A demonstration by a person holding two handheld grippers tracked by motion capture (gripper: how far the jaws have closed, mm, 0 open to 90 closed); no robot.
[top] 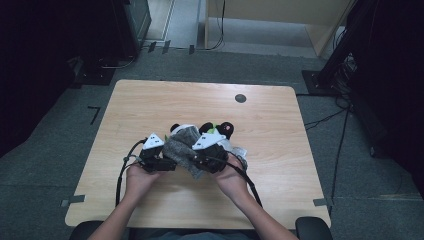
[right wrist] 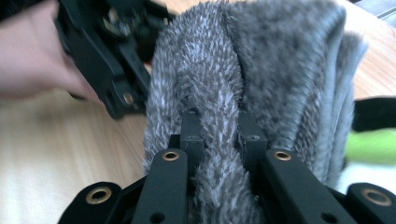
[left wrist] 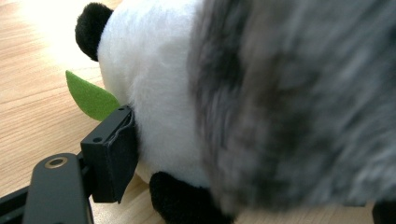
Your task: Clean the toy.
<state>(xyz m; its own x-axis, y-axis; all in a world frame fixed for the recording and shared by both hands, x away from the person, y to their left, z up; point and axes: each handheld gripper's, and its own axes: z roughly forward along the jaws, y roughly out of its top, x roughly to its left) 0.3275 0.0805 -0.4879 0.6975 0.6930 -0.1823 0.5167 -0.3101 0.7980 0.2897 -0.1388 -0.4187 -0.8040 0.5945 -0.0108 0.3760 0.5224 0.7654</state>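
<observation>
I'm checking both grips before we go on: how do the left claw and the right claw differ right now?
The left claw stands wide around the plush panda, one pad against its white side; the right claw is pinched nearly shut on a fold of the grey fuzzy cloth. The left holds something bulky and black-and-white, the right something thin and grey. Both are black, hand-held and low over the wooden table.

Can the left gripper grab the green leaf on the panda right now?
Probably not: the left gripper is already clamped around the panda toy. The green leaf pokes out beyond its jaw, uncovered, so it would have to let go first.
</observation>
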